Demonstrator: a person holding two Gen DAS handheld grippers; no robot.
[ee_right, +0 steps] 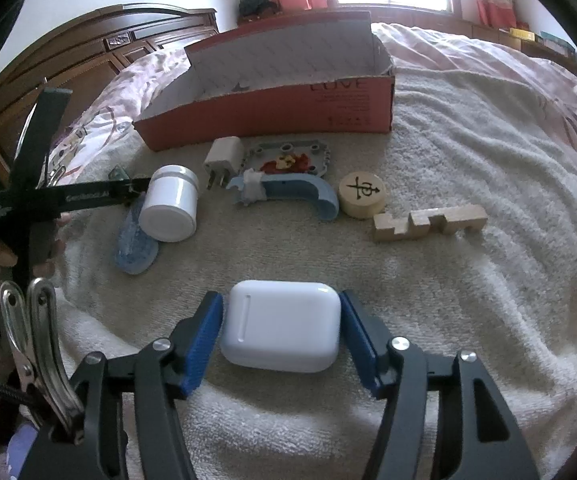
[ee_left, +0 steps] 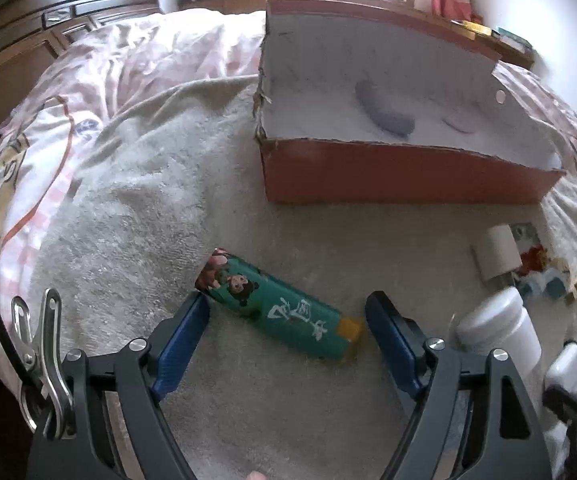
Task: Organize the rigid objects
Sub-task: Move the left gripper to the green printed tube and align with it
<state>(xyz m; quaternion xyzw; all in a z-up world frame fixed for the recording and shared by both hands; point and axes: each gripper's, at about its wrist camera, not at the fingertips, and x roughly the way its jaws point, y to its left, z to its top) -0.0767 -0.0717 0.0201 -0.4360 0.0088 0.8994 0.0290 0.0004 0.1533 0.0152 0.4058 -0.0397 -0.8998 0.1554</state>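
A green printed lighter [ee_left: 276, 306] with a yellow cap lies on the towel between the fingers of my left gripper [ee_left: 286, 316], which is open around it; the left pad is near its far end. My right gripper [ee_right: 282, 320] is shut on a white earbud case [ee_right: 281, 326], pads pressed to both its sides. A red cardboard box [ee_left: 404, 172] with a white inside stands beyond; it also shows in the right wrist view [ee_right: 272, 112]. Two small rounded items lie inside it.
On the towel: a white jar [ee_right: 170, 208], a blue oval piece [ee_right: 135, 246], a white charger plug [ee_right: 222, 160], a grey plate [ee_right: 288, 158], a blue curved part [ee_right: 300, 194], a wooden disc [ee_right: 363, 195], a notched wooden block [ee_right: 428, 222]. Pink bedding surrounds it.
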